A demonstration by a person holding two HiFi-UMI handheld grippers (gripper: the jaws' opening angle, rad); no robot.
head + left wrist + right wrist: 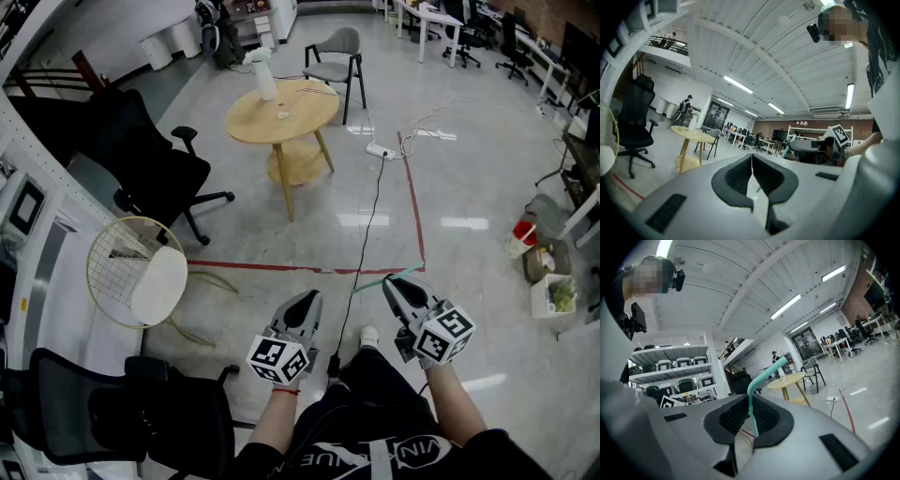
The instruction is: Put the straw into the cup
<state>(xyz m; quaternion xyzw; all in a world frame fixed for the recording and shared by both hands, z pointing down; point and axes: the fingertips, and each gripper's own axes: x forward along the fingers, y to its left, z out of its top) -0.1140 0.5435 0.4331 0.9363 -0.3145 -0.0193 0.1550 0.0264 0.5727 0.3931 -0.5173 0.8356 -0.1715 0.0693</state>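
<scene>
My right gripper (398, 284) is shut on a teal bendy straw (375, 282), which pokes out to the left above the floor. In the right gripper view the straw (752, 397) stands up between the pads and bends right at its top. My left gripper (305, 302) is shut with nothing in it and hangs beside the right one, close to the person's body. A small clear cup (281, 114) stands on the round wooden table (309, 120) far ahead, next to a white bottle (263, 75). In the left gripper view the right gripper (820, 149) shows with the straw (784, 150).
A black office chair (155, 164) stands left of the table and a grey chair (337, 54) behind it. A wire-backed stool (141, 274) is near left, another black chair (112, 412) at my left side. A black cable (375, 202) and red floor tape (300, 269) cross the floor.
</scene>
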